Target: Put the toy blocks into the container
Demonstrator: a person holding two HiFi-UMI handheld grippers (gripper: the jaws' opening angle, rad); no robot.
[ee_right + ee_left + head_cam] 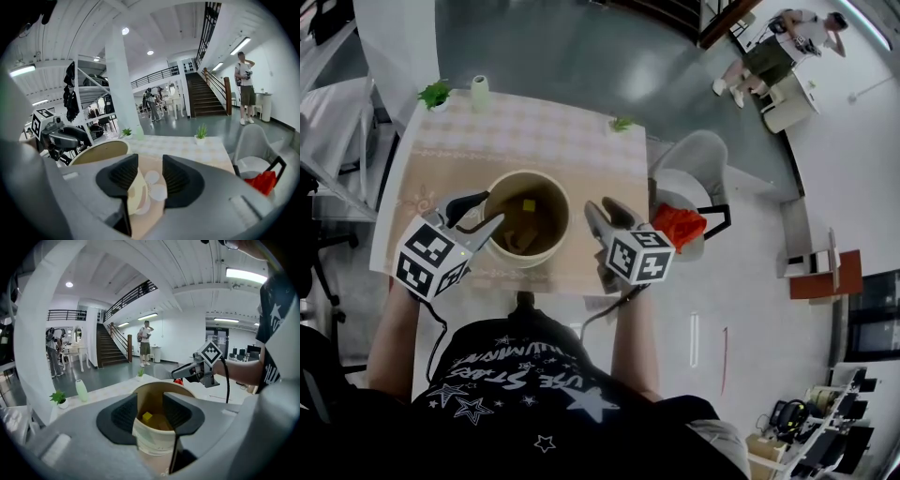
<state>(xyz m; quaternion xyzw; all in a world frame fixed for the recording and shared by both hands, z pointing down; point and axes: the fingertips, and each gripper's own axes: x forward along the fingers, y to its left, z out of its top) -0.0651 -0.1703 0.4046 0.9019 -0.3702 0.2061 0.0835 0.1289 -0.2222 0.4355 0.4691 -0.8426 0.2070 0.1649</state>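
Hovering by the container: the left gripper point(495, 207), grey plastic with a marker cube, is at the left edge of the round cream container point(539, 255), tips pointing at its rim.
Left jaws: standing partly apart in the left gripper view point(150, 411), with nothing clamped. The container point(152, 441) shows through the gap just beyond them, and whether the tips touch its rim I cannot tell.
Right gripper: the matching grey gripper point(600, 206) is on the container's right side, near it but apart.
Right jaws: also partly apart in the right gripper view point(150, 176), holding nothing. Only the flower-printed cloth and the container's side point(101, 146) lie past them.
Blocks: a small yellow toy block point(528, 204) lies inside the container near its far wall and shows again between the left jaws point(147, 416). Tan pieces lie beside it on the bottom, too dim to tell apart.
Table: a square table with a beige patterned cloth point(581, 159), the container near its front edge.
Far edge: a small potted green plant point(435, 94) and a pale green vase point(479, 91) at the far left corner.
Beside table: a grey chair point(698, 155) with an orange-red cloth point(680, 225) on it.
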